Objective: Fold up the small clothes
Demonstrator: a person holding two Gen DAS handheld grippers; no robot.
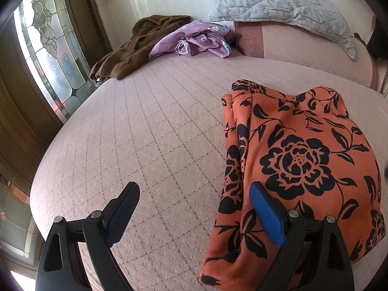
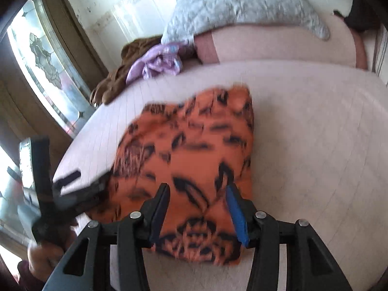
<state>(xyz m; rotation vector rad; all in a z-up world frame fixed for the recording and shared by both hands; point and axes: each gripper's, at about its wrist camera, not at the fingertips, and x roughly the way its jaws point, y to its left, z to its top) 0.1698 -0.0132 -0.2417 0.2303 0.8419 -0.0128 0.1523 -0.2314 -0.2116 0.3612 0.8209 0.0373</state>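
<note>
An orange garment with black flowers lies folded on the pink bed. My left gripper is open and empty, its right finger over the garment's left edge and its left finger over bare bed. In the right wrist view the same garment is blurred below my right gripper, which is open, empty and above the garment's near part. The left gripper shows blurred at the garment's left edge.
A brown garment and a purple flowered garment lie in a heap at the bed's far left. A grey quilted pillow rests on a pink bolster. A stained-glass door stands left of the bed.
</note>
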